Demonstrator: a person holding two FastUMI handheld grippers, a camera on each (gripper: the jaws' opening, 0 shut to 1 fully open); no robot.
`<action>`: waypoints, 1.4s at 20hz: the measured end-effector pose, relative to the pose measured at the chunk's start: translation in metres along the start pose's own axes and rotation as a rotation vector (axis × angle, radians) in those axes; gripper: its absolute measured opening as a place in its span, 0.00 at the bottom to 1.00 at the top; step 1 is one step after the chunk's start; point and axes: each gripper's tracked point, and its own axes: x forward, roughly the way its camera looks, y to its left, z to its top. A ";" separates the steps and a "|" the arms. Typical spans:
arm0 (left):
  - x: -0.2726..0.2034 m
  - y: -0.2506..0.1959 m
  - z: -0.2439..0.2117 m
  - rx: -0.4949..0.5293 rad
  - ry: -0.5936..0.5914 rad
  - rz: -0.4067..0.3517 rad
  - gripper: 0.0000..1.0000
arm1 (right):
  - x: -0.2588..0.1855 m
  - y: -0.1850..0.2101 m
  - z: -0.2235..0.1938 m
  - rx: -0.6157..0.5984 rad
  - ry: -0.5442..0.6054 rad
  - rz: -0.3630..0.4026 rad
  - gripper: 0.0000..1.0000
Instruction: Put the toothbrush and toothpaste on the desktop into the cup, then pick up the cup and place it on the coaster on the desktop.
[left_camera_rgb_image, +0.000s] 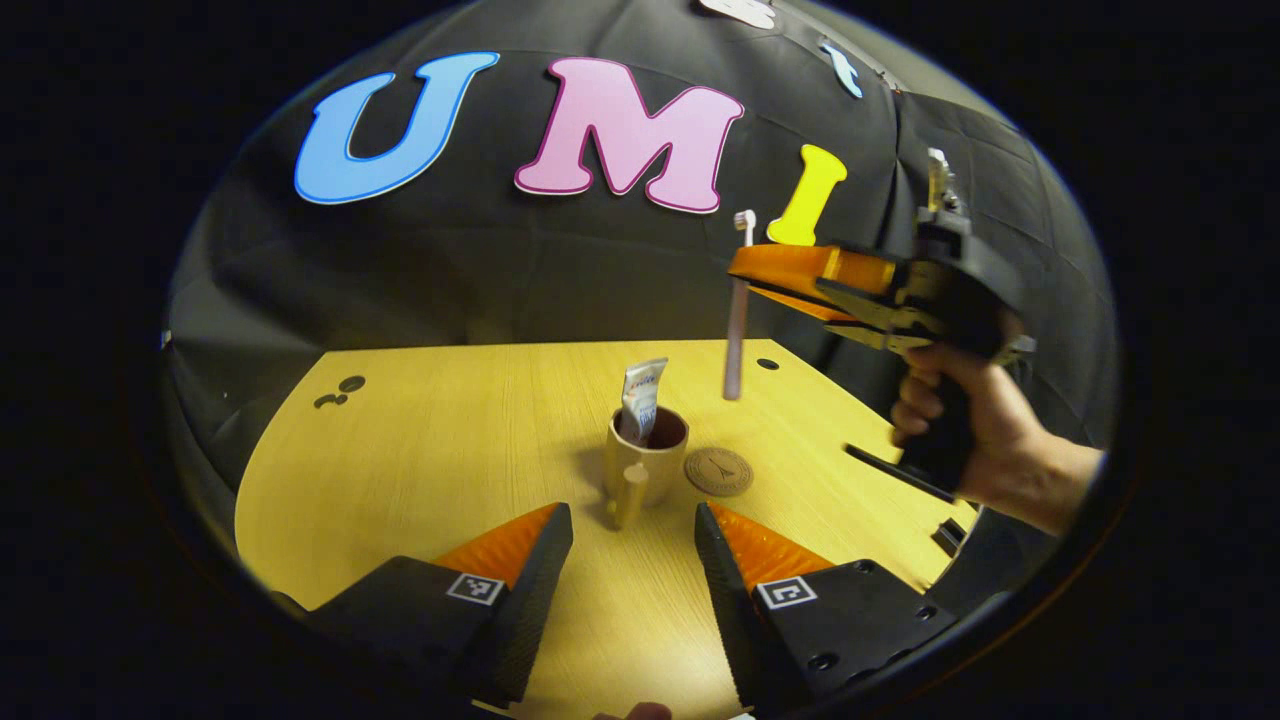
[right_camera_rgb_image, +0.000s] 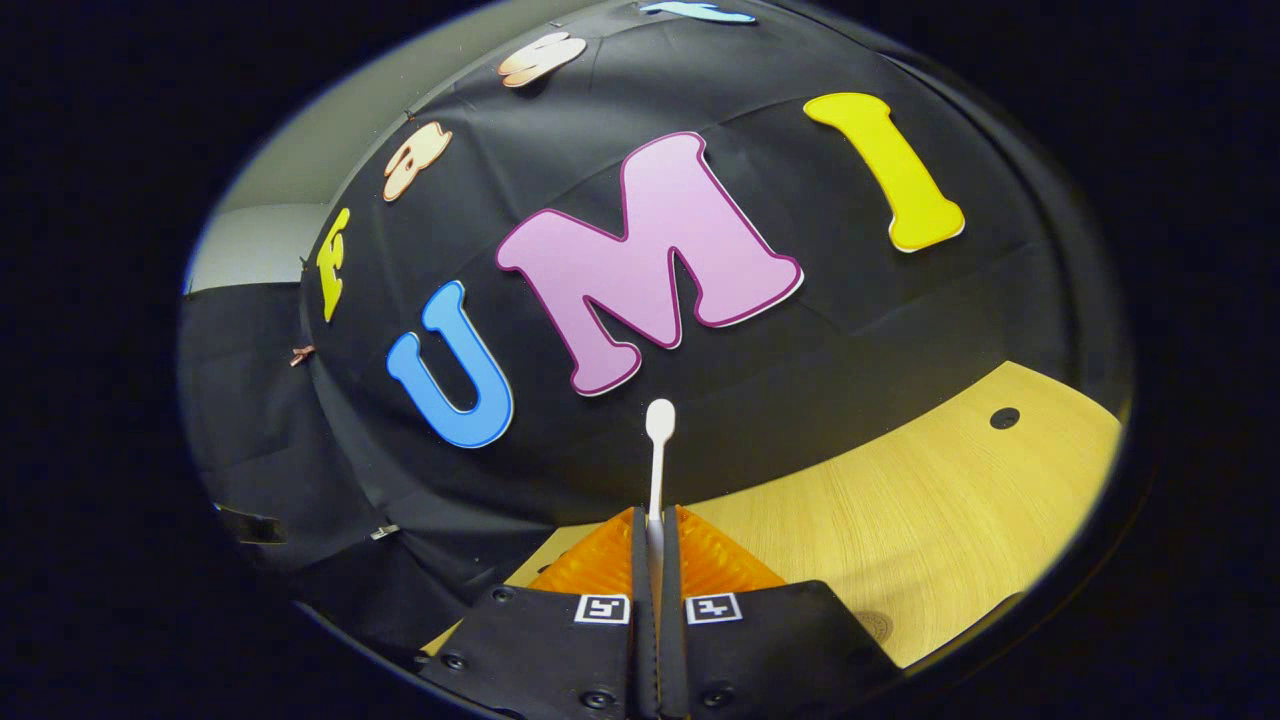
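- The wooden surface (left_camera_rgb_image: 450, 440) spreads pale and bare beneath both of my tools, with small dark holes near its far edge; in the right gripper view it shows at lower right (right_camera_rgb_image: 920, 520).
- My right gripper (left_camera_rgb_image: 745, 275), seen from the left gripper view with the hand (left_camera_rgb_image: 960, 420) that grasps its handle, hangs in the air above the surface's right side, up and to the right of the cup.
- Its fingers are clamped on the toothbrush (left_camera_rgb_image: 737, 340), which stands upright in the grip, bristle head up and handle end pointing down, above the surface and just right of the cup, clear of it. In the right gripper view the toothbrush (right_camera_rgb_image: 657, 450) rises from between the closed fingers of the right gripper (right_camera_rgb_image: 657, 560).
- My left gripper (left_camera_rgb_image: 633, 540) sits low near the surface's near edge, its fingers spread apart and holding nothing, the cup just ahead of the gap.
- The cup (left_camera_rgb_image: 646, 455) stands upright on the surface, its handle turned toward me.
- The toothpaste (left_camera_rgb_image: 640, 400) stands in the cup, its crimped end sticking up above the rim.
- The round coaster (left_camera_rgb_image: 718, 471) lies flat on the surface, just beside the cup on its right.
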 end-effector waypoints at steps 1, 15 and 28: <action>-0.009 0.001 -0.006 -0.010 0.007 0.001 0.77 | 0.010 -0.004 -0.007 -0.006 -0.003 -0.013 0.06; -0.060 0.044 -0.045 -0.089 0.060 0.088 0.77 | 0.027 -0.058 -0.106 -0.071 0.097 -0.218 0.09; -0.015 0.002 -0.027 -0.085 0.160 0.026 0.77 | -0.035 -0.057 -0.152 0.006 0.378 -0.172 0.34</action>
